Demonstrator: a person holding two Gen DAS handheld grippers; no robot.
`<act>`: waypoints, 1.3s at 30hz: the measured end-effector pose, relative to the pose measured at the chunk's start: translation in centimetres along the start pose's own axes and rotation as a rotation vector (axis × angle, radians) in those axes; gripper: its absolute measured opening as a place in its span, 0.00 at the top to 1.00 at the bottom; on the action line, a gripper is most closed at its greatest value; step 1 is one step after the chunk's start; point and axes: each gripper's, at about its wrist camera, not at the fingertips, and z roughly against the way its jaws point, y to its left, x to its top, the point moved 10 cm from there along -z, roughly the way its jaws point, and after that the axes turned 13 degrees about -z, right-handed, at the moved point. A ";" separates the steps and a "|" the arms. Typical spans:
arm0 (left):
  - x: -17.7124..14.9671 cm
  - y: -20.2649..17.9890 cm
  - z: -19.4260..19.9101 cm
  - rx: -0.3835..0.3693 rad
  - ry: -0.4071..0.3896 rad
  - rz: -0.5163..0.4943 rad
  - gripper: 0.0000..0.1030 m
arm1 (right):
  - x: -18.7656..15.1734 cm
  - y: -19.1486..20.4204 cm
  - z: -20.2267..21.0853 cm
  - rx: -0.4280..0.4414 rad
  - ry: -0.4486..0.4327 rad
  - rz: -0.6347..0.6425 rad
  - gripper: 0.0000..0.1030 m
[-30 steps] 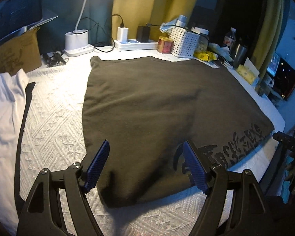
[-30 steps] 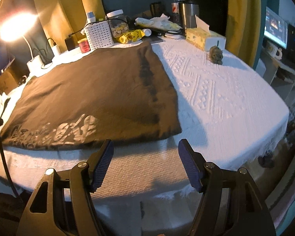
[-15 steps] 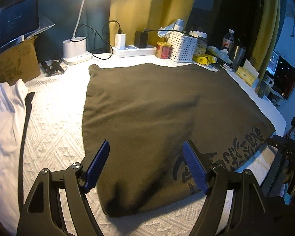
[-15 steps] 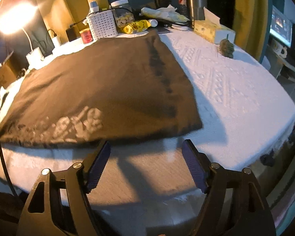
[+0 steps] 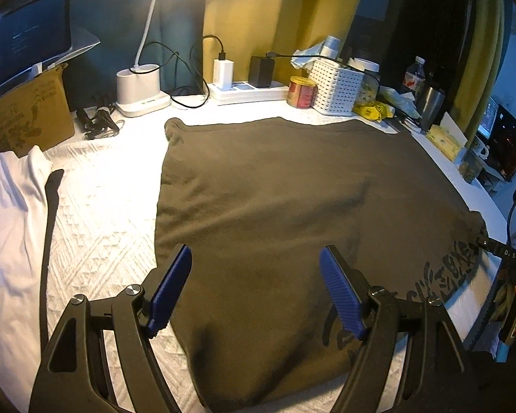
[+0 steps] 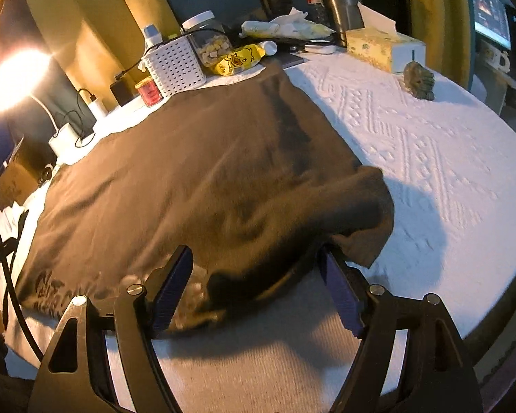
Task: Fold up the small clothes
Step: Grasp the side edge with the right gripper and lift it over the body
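Note:
A dark olive-brown garment (image 5: 275, 189) lies spread flat on the white textured table cover (image 5: 96, 227), with a dark print (image 5: 447, 275) along its near right hem. My left gripper (image 5: 256, 254) hovers open over the garment's near left corner, nothing between its blue pads (image 5: 170, 289). In the right wrist view the same garment (image 6: 189, 172) is rumpled at its near right corner (image 6: 371, 206). My right gripper (image 6: 254, 254) stands wide open astride that bunched hem, and the pads do not press on it.
A white garment (image 5: 7, 206) and a black strap (image 5: 50, 223) lie at the left. Along the back stand a cardboard box (image 5: 24, 117), lamp base (image 5: 139, 91), power strip (image 5: 247, 89) and white basket (image 5: 337, 86). A tissue box (image 6: 382, 48) and small figurine (image 6: 418, 81) sit at the right.
My right gripper has moved forward from the bare cover onto the garment's near right hem, which now bunches up between its jaws. The left gripper has shifted only slightly over the near left corner.

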 end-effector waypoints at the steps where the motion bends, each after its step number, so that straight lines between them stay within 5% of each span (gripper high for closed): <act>1: 0.1 0.2 -0.1 0.002 0.000 0.003 0.25 | 0.2 0.2 -0.3 0.002 0.001 -0.001 0.24; 31: 3.3 4.5 -4.5 0.043 0.053 0.044 0.25 | 7.7 4.6 -7.9 0.073 0.003 -0.009 0.24; 34: 3.4 4.9 -4.7 0.041 0.054 0.048 0.25 | 8.2 5.1 -8.8 0.073 0.003 0.013 0.37; 35: 3.4 5.0 -4.8 0.041 0.053 0.049 0.25 | 8.4 5.2 -9.1 0.061 0.001 0.028 0.54; 36: 3.4 5.1 -4.9 0.040 0.053 0.050 0.25 | 8.5 5.2 -9.3 0.056 0.004 0.031 0.61; 39: 3.5 5.4 -5.2 0.033 0.050 0.053 0.25 | 8.7 5.4 -9.8 0.063 0.015 0.043 0.70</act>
